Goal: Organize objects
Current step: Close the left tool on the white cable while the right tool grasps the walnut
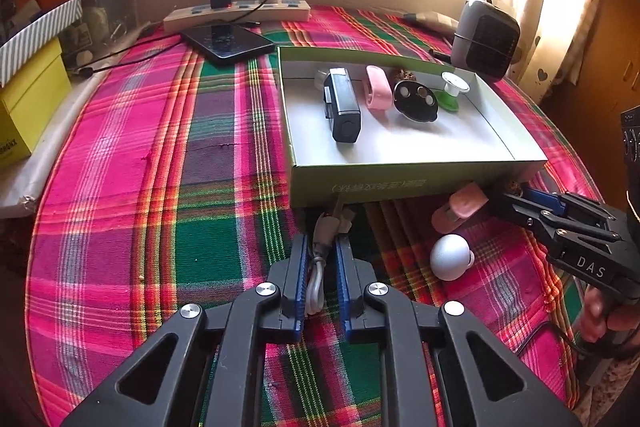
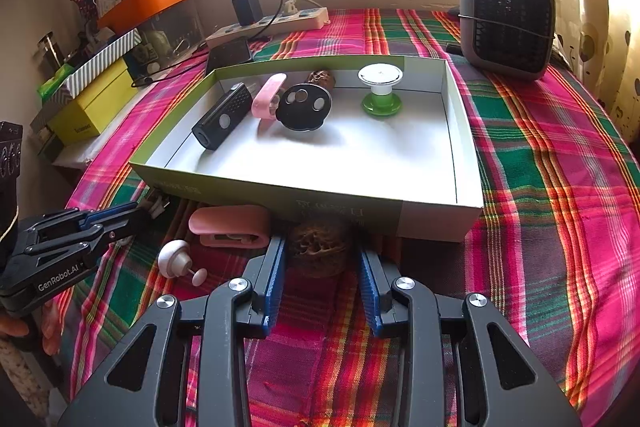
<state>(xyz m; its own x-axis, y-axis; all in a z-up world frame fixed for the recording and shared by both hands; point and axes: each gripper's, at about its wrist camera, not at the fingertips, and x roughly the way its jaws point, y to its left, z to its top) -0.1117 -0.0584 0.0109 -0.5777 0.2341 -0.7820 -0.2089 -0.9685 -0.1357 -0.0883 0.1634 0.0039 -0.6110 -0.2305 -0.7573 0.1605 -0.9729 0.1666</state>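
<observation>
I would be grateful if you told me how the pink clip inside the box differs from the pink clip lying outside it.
The pink clip in the box leans among the other items, while the pink clip on the cloth lies flat on its side. The boxed one sits at the far end of the box; the other rests against the box's near wall, between the two grippers. Both look like the same pale pink plastic.

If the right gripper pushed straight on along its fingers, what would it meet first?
The right gripper already has a brown walnut between its fingers, so that goes first. Just past it stands the near wall of the green box. How much gap separates walnut and wall is unclear.
</observation>
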